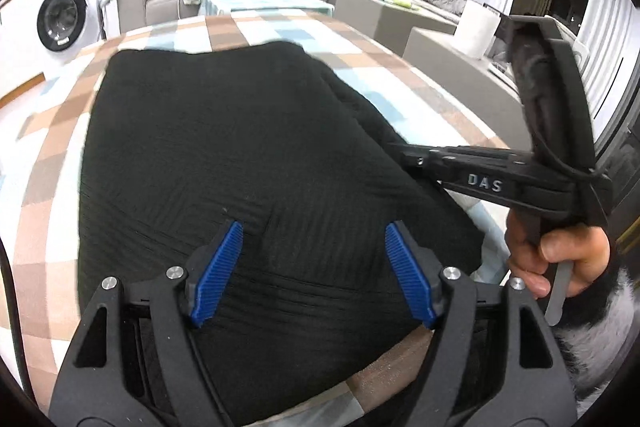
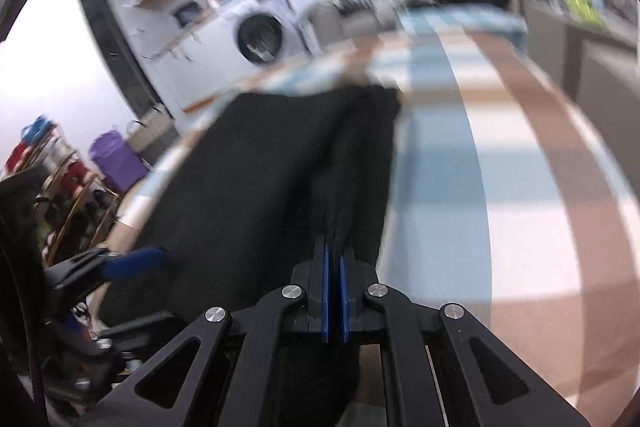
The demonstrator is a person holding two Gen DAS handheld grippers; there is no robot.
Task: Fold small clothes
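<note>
Only 1 legible text: "DAS", pale raised caps, on black side bar of right gripper (image 1: 404, 153), seen in left wrist view. Washing machine (image 1: 64, 11) front panel has dark marks, too small to read. Right wrist view too blurred, no readable text, labels or nos.

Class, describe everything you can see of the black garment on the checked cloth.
The black garment is a soft, finely ribbed fabric, lying mostly flat and spread wide on the checked cloth in brown, white and pale blue. Its right edge is gathered into a raised fold, pinched in the shut right claw. The left claw hangs open over its near edge, blue pads apart, gripping nothing. No buttons, print or label show.
</note>
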